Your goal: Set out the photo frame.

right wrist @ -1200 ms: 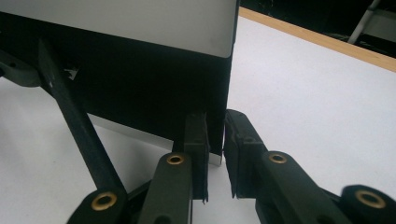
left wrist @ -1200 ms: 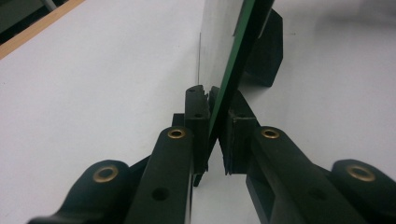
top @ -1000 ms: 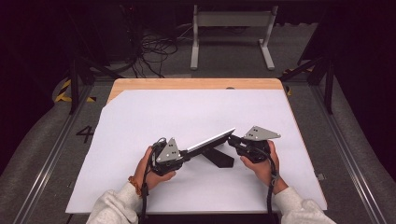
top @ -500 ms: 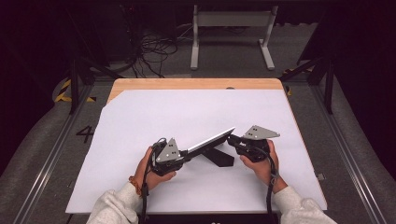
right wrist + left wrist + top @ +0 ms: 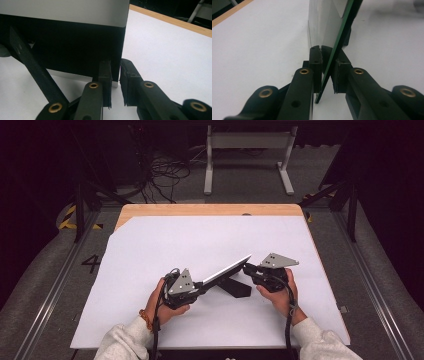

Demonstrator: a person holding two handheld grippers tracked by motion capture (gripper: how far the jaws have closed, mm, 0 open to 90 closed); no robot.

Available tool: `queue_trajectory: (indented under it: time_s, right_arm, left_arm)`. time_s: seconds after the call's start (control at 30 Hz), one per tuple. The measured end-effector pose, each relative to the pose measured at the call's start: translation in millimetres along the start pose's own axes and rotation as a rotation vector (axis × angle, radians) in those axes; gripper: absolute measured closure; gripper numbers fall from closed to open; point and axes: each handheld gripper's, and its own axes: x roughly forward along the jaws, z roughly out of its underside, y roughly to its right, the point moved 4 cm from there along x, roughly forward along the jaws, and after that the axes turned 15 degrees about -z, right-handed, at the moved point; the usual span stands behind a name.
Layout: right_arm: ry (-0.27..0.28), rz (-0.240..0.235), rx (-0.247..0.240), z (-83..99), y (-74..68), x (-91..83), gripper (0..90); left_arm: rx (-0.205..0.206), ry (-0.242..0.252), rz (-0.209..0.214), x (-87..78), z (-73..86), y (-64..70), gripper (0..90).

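Note:
A thin flat panel [image 5: 225, 270] with a silver face and black back leans on its black stand [image 5: 237, 287] on the white sheet, right end raised. My left gripper [image 5: 202, 284] holds its lower left end. In the left gripper view the green-edged panel [image 5: 324, 30] runs edge-on between the jaws of my left gripper [image 5: 327, 65], which press on both faces. My right gripper [image 5: 246, 267] is at the raised end. There the black back of the panel [image 5: 75, 47] faces the camera, and my right gripper [image 5: 115, 72] has its jaws a narrow gap apart at the panel's corner.
The white sheet [image 5: 200, 240] covers a wooden table whose bare far edge [image 5: 210, 210] shows. A black strut [image 5: 32, 65] of the stand crosses the right gripper view. Cables and a white metal frame [image 5: 247, 150] lie on the floor beyond.

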Motion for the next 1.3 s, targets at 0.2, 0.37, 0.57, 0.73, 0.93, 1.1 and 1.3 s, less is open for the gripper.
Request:
queue_trajectory:
  time_s: [0.2, 0.37, 0.57, 0.73, 0.93, 1.1, 1.3]
  right_arm:
    - [0.002, 0.003, -0.002, -1.5, 3.0, 2.7, 79.9]
    - [0.001, -0.001, -0.005, -3.4, 5.0, 6.1, 80.0]
    - [0.005, -0.003, -0.013, -4.9, 6.3, 9.8, 80.0]
    - [0.003, -0.009, -0.029, -7.0, 2.6, 16.3, 80.5]
    - [-0.006, -0.02, -0.043, -11.0, -0.1, 22.4, 82.1]
    - [0.003, -0.018, -0.062, -14.1, -4.6, 22.5, 82.9]
    - [0.014, -0.024, -0.085, -18.5, -11.5, 21.0, 85.0]
  left_arm:
    - [0.004, -0.001, 0.008, 0.6, -2.0, 4.5, 79.0]
    - [0.0, -0.005, 0.006, 0.5, -2.8, 7.0, 77.3]
    - [-0.001, -0.008, 0.01, 0.3, -3.6, 9.7, 75.7]
    - [0.005, -0.012, 0.011, -0.1, -5.1, 12.7, 73.6]
    - [0.002, -0.01, 0.019, -0.4, -5.7, 14.8, 71.4]
    - [0.001, -0.013, 0.036, -2.6, -5.9, 17.4, 69.3]
    - [0.003, 0.016, 0.058, -16.0, -5.4, 18.2, 72.9]
